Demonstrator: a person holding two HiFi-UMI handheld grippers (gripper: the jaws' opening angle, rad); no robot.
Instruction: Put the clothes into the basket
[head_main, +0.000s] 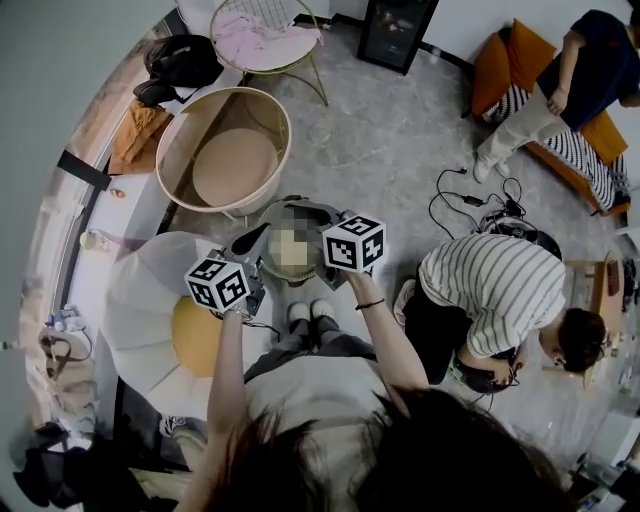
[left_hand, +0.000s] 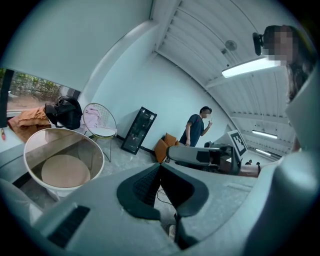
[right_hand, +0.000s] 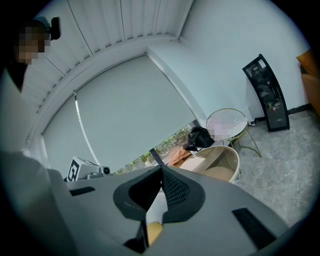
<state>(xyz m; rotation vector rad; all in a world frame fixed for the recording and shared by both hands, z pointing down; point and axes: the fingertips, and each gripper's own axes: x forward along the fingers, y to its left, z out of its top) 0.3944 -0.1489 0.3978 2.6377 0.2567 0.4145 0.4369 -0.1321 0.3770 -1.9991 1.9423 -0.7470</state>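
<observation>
While the head view looks down on both marker cubes from above, it leaves the jaw tips hard to make out among grey housing and a blurred patch; each gripper's own view settles it. The left gripper (left_hand: 160, 166) has its jaws pressed together at the tips with nothing between them. The right gripper (right_hand: 161, 168) is likewise closed and empty, and only a sliver of white and yellow shows through the gap lower down.

The round beige basket (head_main: 225, 150) stands on the floor ahead of both grippers, its tan bottom showing. The clothes lie outside it. A pink garment (head_main: 250, 38) is draped on a wire chair (head_main: 312, 72) beyond the basket. An orange-brown garment (head_main: 138, 130) is heaped on the window ledge (head_main: 85, 170), beside a black bag (head_main: 180, 60).

Only the head view shows a person in a striped shirt (head_main: 500, 290) crouching to the right, and the white seat with a yellow cushion (head_main: 190, 335) below the left gripper. Only the left gripper view shows a person standing (left_hand: 197, 127) near a tall black unit (left_hand: 140, 130).

From the right gripper view the wire chair's seat is under a mosaic patch, so the pink garment cannot be read there. The near wall of the basket is cut off by the gripper body in both gripper views.
</observation>
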